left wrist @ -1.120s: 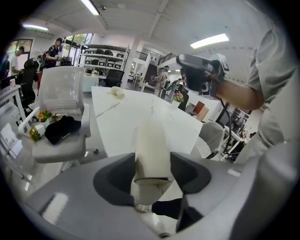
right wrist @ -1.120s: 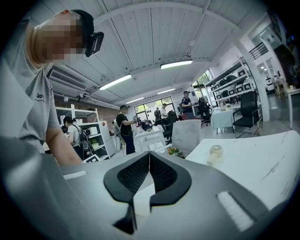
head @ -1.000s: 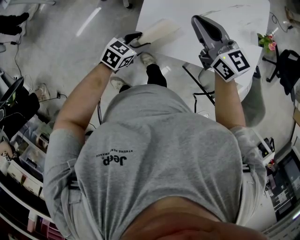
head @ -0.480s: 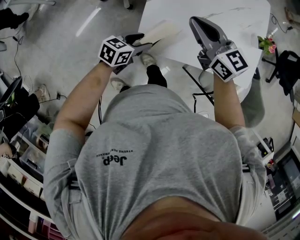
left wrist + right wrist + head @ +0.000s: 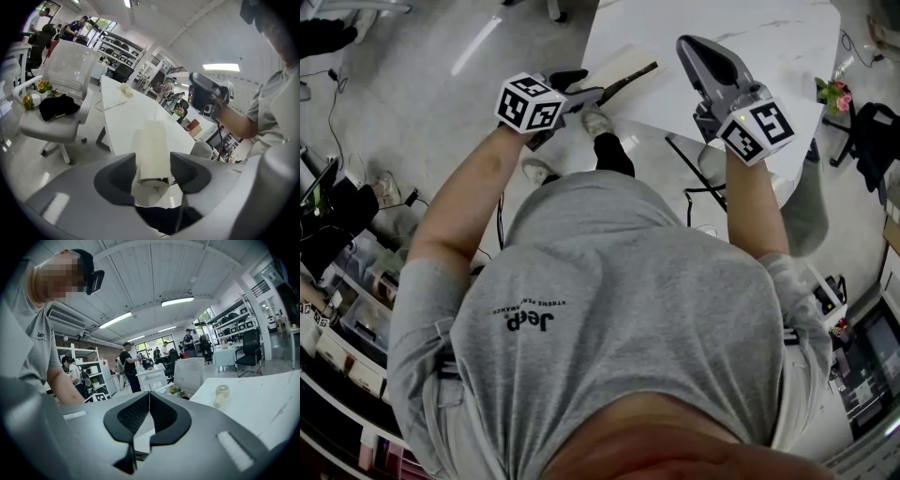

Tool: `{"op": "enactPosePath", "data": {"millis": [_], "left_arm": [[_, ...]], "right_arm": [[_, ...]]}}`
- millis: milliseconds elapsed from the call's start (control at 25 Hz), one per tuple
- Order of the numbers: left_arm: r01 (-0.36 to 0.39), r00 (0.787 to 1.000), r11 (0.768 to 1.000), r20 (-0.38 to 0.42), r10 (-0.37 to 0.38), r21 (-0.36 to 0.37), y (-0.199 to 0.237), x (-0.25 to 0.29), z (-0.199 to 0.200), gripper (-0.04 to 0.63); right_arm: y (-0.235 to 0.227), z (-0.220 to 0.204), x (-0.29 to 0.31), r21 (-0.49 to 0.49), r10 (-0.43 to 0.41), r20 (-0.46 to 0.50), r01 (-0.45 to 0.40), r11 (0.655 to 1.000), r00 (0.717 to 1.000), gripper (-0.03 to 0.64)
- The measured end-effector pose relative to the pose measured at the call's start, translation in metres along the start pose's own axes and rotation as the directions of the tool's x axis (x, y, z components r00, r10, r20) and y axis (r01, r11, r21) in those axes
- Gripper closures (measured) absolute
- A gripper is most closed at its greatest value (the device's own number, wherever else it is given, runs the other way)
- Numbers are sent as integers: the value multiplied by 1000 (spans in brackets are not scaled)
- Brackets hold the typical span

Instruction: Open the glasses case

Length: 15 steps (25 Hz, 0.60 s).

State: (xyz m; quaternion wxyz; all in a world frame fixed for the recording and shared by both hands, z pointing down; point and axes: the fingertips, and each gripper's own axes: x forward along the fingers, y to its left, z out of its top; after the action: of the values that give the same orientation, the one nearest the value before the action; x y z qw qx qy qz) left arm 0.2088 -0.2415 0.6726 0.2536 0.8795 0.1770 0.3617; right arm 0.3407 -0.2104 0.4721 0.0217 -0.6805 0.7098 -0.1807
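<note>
My left gripper (image 5: 584, 89) is shut on one end of a cream glasses case (image 5: 625, 79), held in the air over the near left corner of the white table (image 5: 750, 37). From the head view the case shows edge-on as a thin dark strip. In the left gripper view the case (image 5: 153, 152) stands lengthwise between the two jaws of the left gripper (image 5: 153, 174), closed, pointing away over the table. My right gripper (image 5: 701, 49) hovers over the table to the right, apart from the case. In its own view the right gripper (image 5: 149, 405) is shut with nothing between its jaws.
A white office chair (image 5: 65, 79) with a black item on its seat stands beside the table. A small handheld fan (image 5: 219, 395) lies on the tabletop. Flowers (image 5: 834, 87) sit at the table's right edge. People stand far off in the room.
The left gripper has rolled about its own axis, so the case has turned from showing its broad cream face to showing a thin dark edge. The right gripper has stayed still.
</note>
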Motion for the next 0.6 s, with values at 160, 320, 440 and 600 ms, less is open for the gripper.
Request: {"op": "enactPosePath", "data": {"millis": [160, 320, 440, 600], "left_arm": [[-22, 999, 1000, 34, 22, -7, 10, -8, 9, 322], [-65, 995, 998, 77, 65, 1, 20, -18, 18, 467], [-75, 994, 997, 77, 73, 28, 20, -20, 19, 497], [-90, 993, 995, 79, 87, 40, 24, -21, 19, 511]], "right_arm": [[0, 1, 4, 0, 1, -1, -1, 1000, 1000, 611], [-1, 1, 6, -1, 2, -6, -2, 1000, 1000, 611], [0, 3, 9, -2, 5, -6, -5, 1000, 1000, 611], [1, 5, 11, -8, 11, -9, -11, 1000, 1000, 611]]}}
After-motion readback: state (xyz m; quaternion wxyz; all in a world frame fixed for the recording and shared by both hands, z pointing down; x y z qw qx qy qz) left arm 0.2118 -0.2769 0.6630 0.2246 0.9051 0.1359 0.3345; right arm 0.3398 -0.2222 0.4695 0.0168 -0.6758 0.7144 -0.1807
